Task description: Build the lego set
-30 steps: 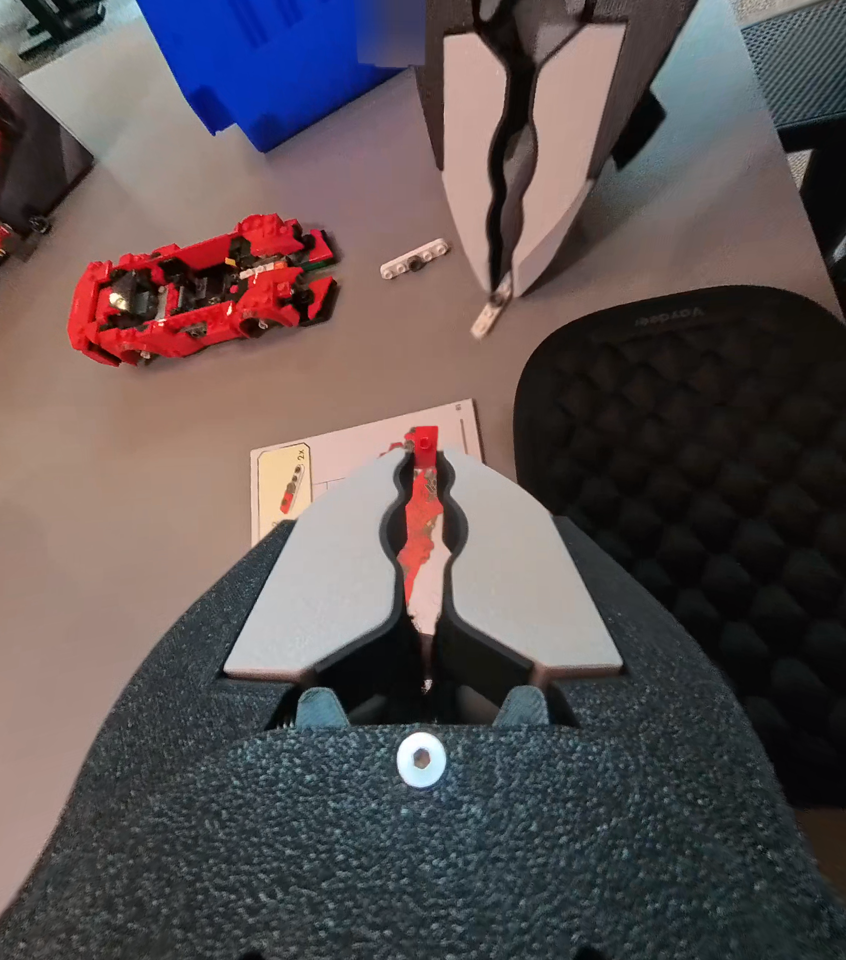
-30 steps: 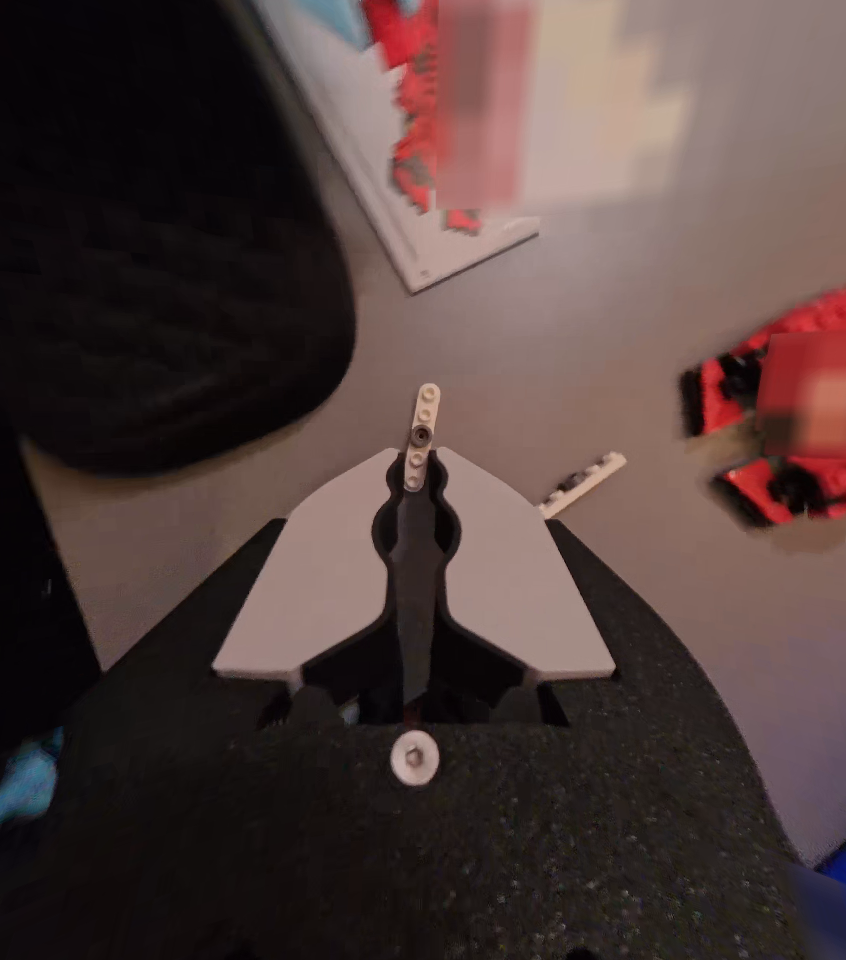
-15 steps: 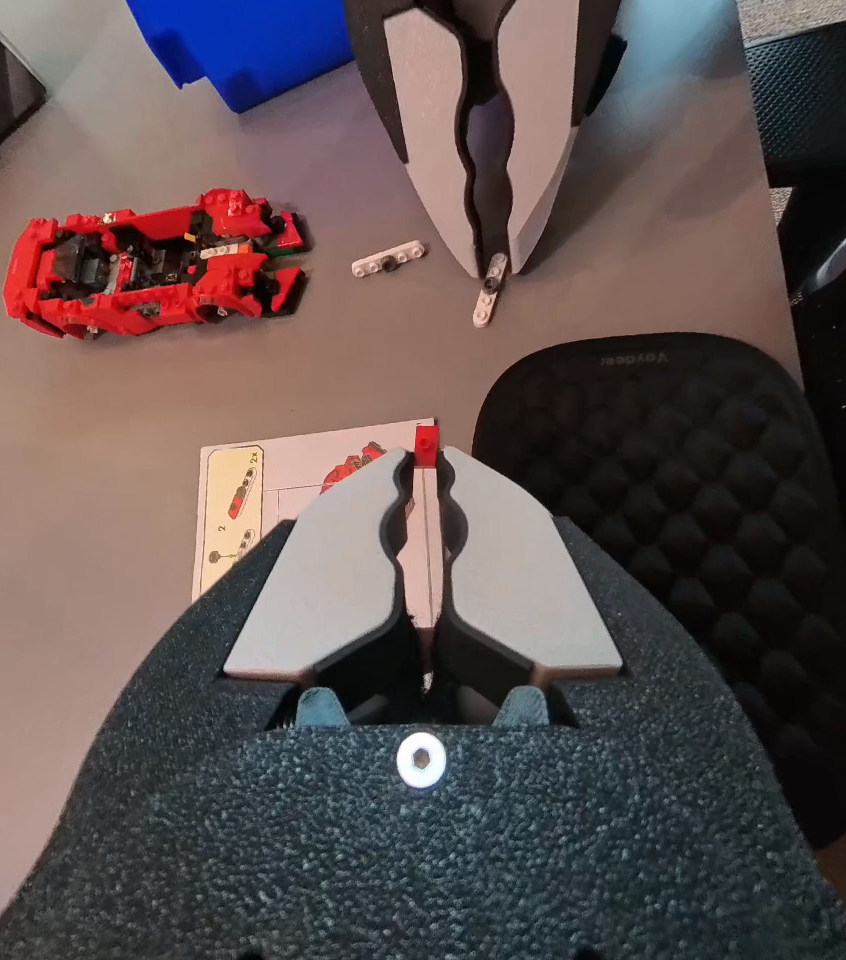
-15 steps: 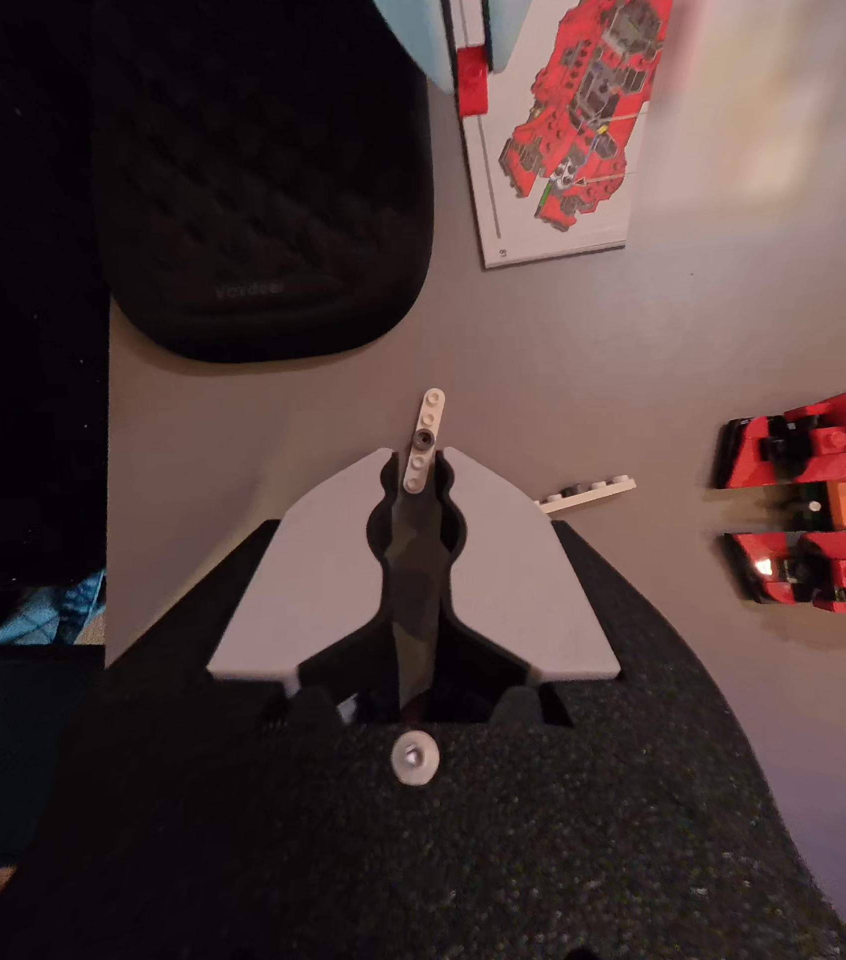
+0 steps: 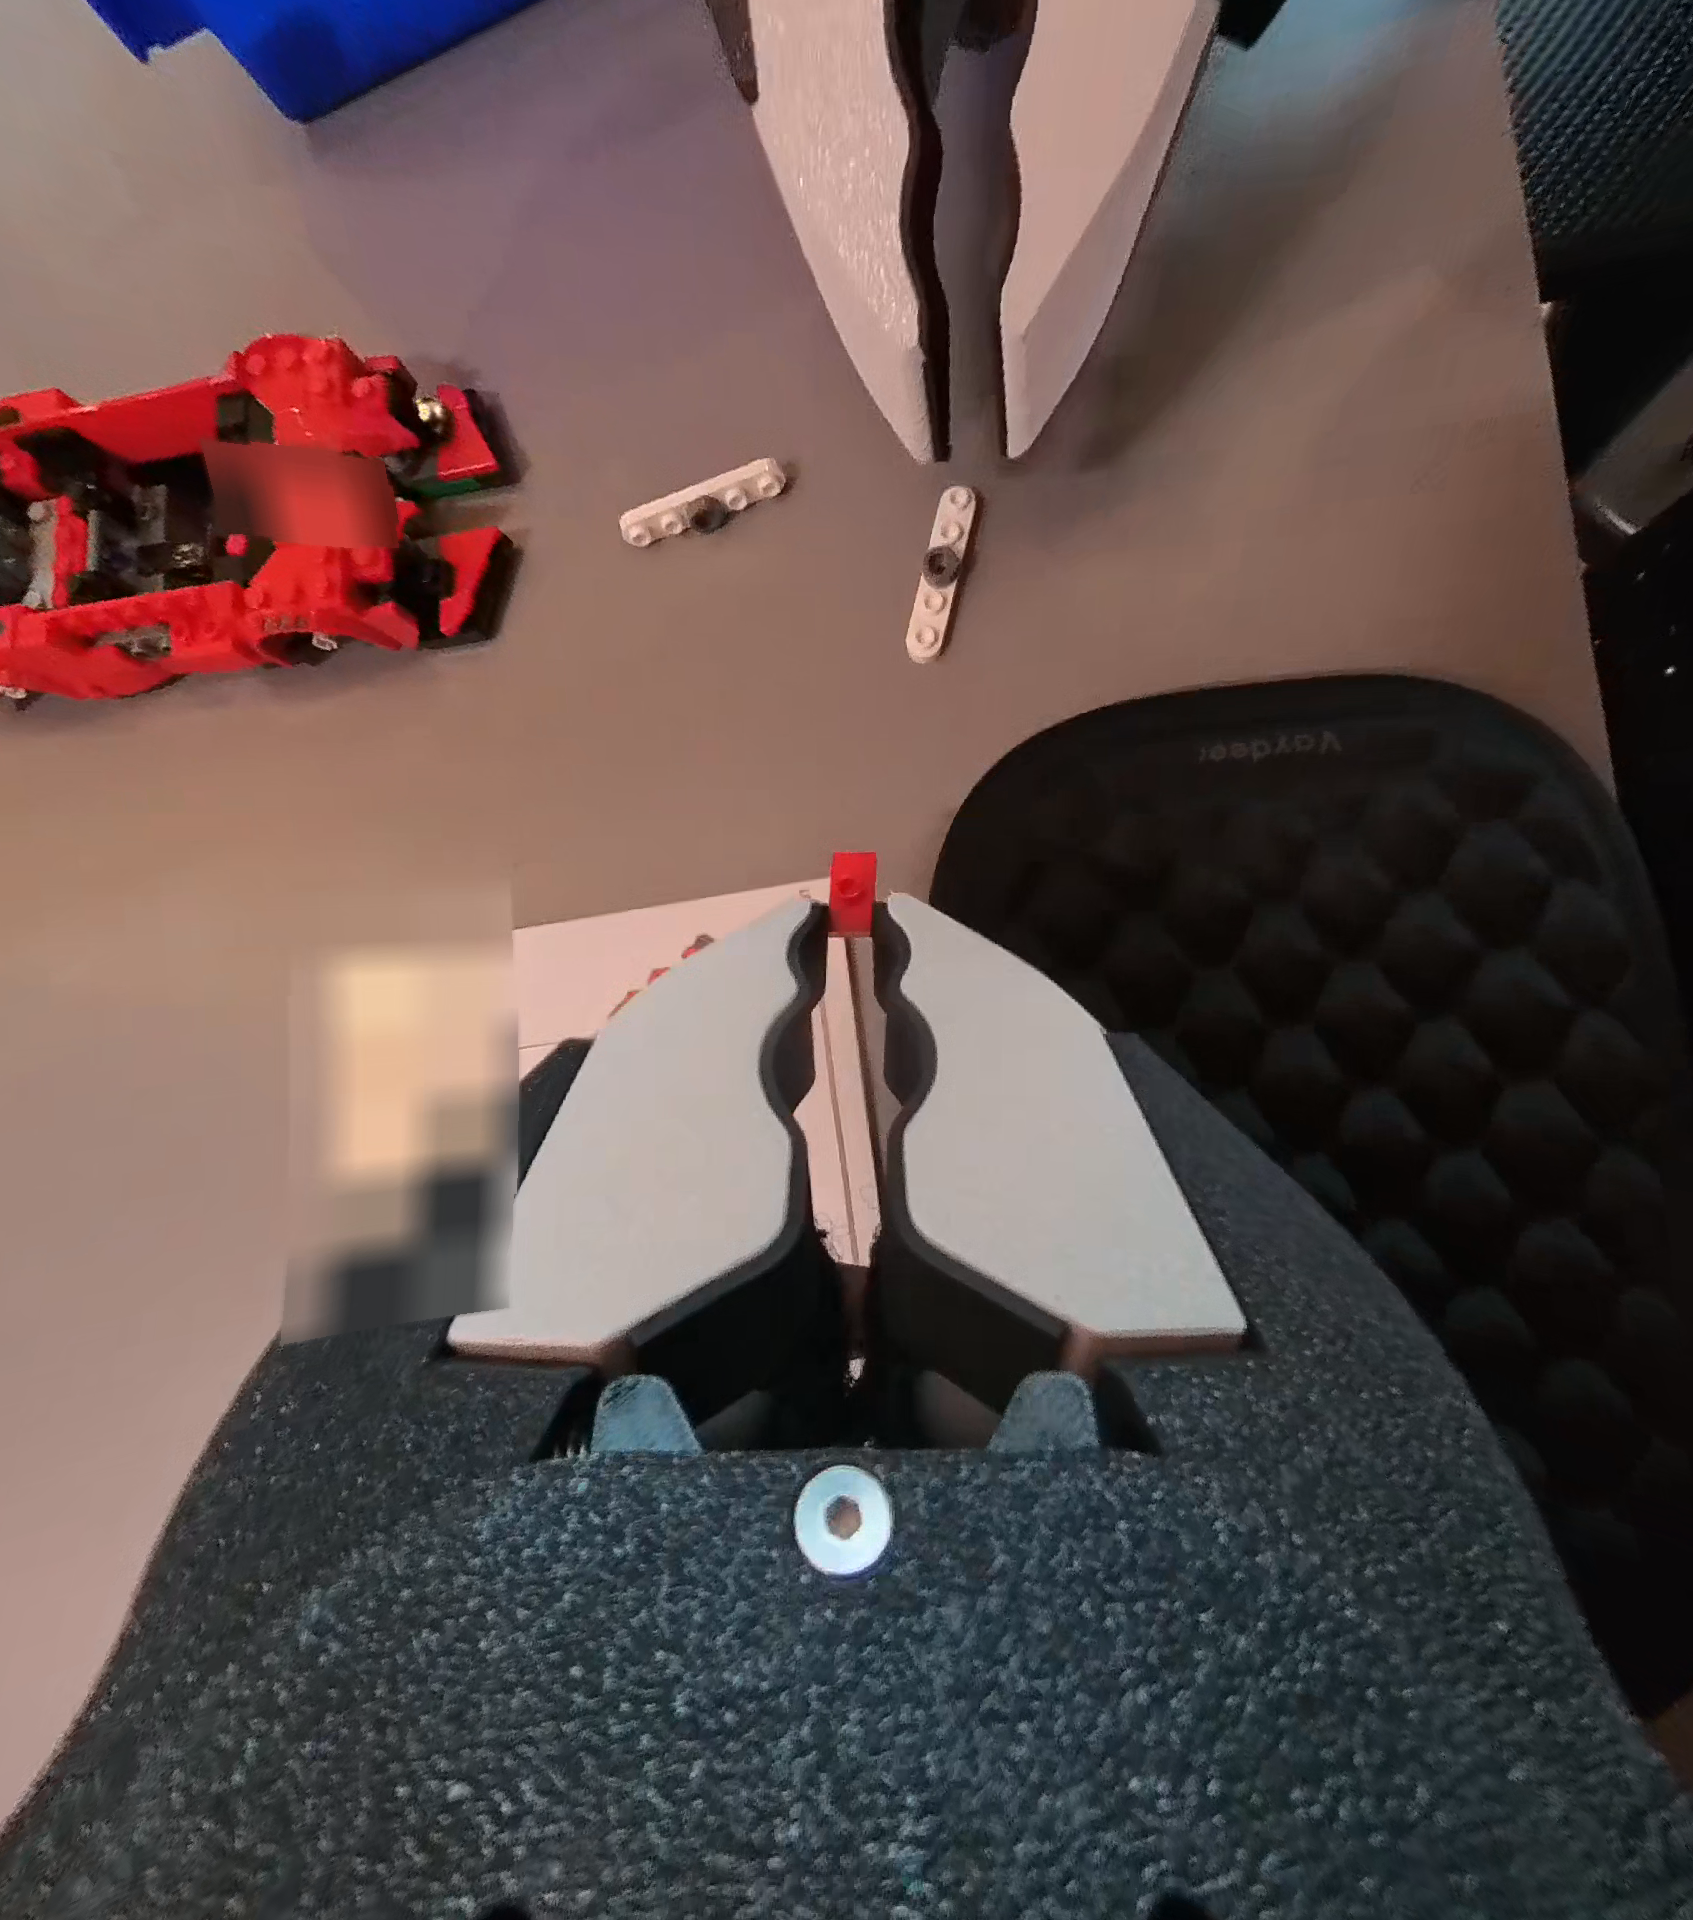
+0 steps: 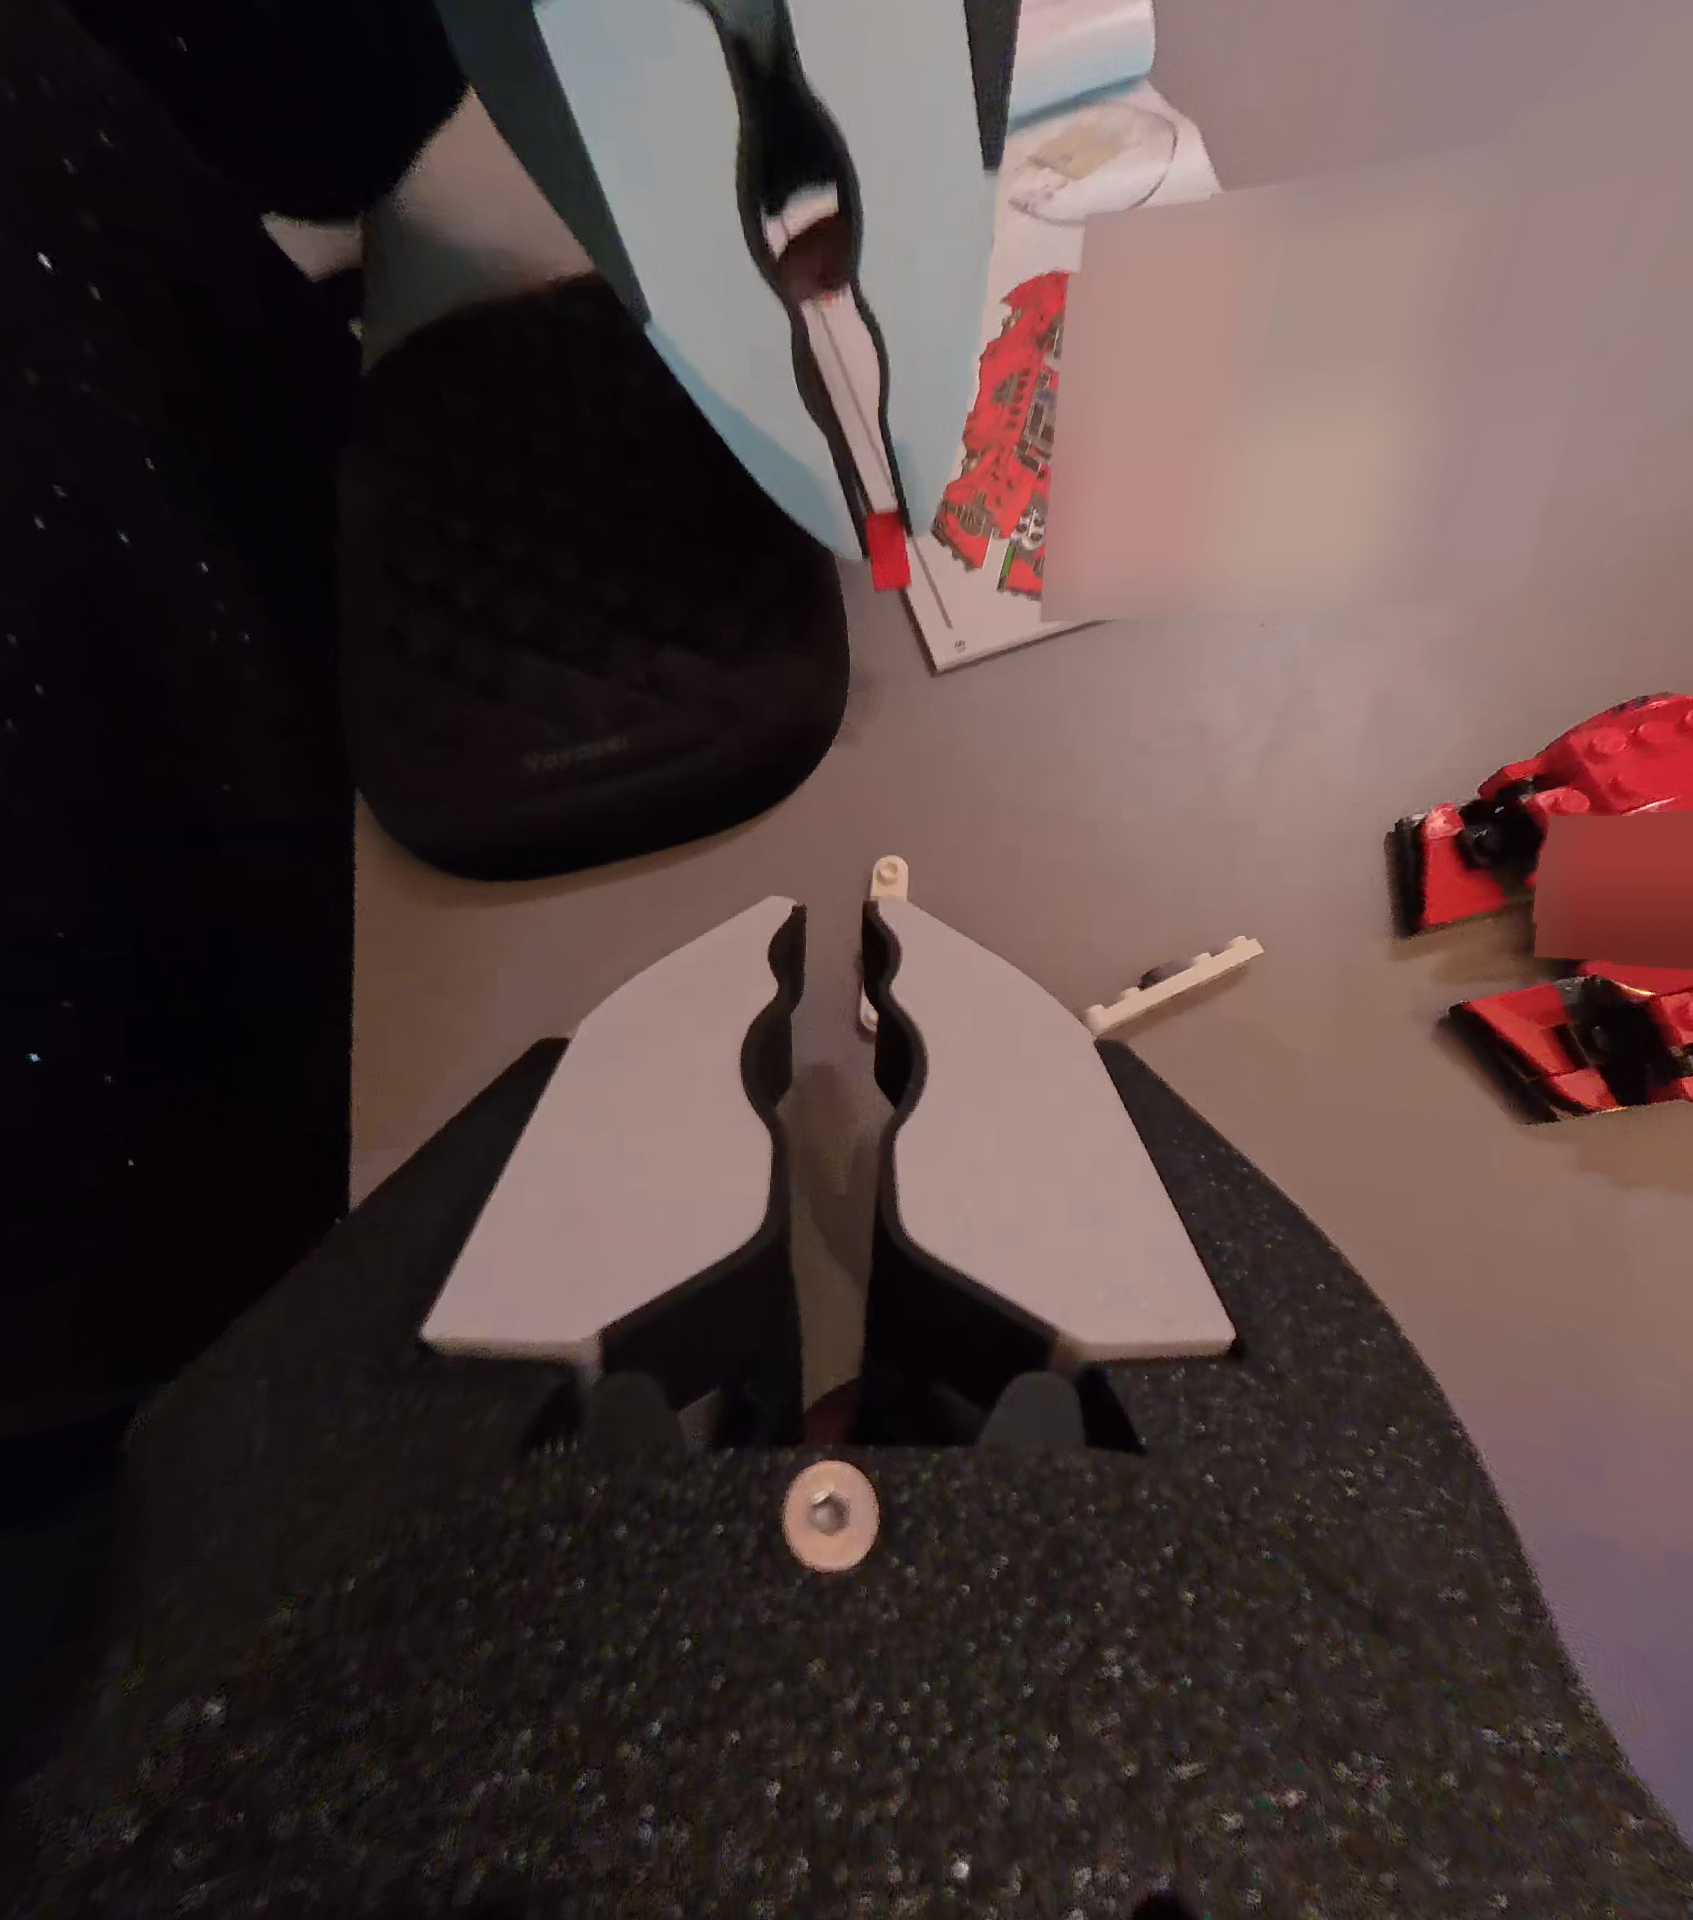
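My left gripper [image 5: 852, 906] is shut on a small red brick [image 5: 852, 876], held above the instruction sheet [image 5: 613, 961]. It also shows at the top of the right wrist view [image 6: 886, 535] with the red brick [image 6: 887, 559] at its tips. My right gripper [image 6: 831, 912] is open and empty, its tips just above the table. A white plate with a black pin [image 5: 941, 571] lies flat right below the right gripper [image 5: 969, 452]; in the right wrist view this plate [image 6: 887, 881] is partly hidden behind the right finger. A second white plate [image 5: 702, 502] lies beside it. The red car [image 5: 177, 551] sits at the left.
A black quilted cushion [image 5: 1341, 1039] covers the table's right side. A blue bin [image 5: 322, 42] stands at the far edge. The car [image 6: 1631, 904] and the second plate [image 6: 1174, 982] are to the right in the right wrist view. A dark chair [image 5: 1652, 156] is beyond the table edge. My hands' fingertips stand some 8 centimetres from each other. The red car [image 5: 177, 551] is about equally far from each gripper, around 20 centimetres.
My right gripper has opened and let go of the white plate, which now lies on the table. My left gripper still holds the red brick and has shifted slightly.
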The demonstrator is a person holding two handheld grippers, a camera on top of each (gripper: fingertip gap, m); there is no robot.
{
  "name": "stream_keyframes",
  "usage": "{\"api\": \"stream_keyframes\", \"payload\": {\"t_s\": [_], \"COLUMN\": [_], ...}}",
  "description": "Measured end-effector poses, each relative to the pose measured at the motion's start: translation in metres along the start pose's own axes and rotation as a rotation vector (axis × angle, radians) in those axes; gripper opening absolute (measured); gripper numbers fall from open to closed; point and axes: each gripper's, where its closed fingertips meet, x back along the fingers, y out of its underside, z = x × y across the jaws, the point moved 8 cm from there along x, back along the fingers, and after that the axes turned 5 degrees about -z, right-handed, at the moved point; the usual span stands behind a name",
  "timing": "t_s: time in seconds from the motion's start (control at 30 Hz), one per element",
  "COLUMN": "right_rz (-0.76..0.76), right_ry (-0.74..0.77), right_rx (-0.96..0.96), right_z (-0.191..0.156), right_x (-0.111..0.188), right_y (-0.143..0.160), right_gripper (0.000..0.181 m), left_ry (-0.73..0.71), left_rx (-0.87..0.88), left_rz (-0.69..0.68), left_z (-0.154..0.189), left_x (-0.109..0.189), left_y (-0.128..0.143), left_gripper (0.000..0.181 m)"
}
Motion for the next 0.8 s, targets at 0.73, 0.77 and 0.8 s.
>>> {"api": "stream_keyframes", "payload": {"t_s": [0.73,0.77,0.8], "right_rz": [0.097,0.095,0.093], "right_ry": [0.030,0.029,0.028], "right_rx": [0.069,0.075,0.078], "right_z": [-0.003,-0.003,-0.003], "right_x": [-0.034,-0.034,-0.033], "right_y": [-0.031,-0.030,-0.030], "right_gripper": [0.008,0.008,0.008], "left_ry": [0.058,0.059,0.060], "left_rx": [-0.023,-0.023,-0.023], "left_rz": [0.117,0.121,0.126], "left_z": [0.010,0.011,0.011], "left_x": [-0.009,-0.010,-0.010], "left_y": [-0.017,-0.017,-0.017], "left_gripper": [0.008,0.008,0.008]}}
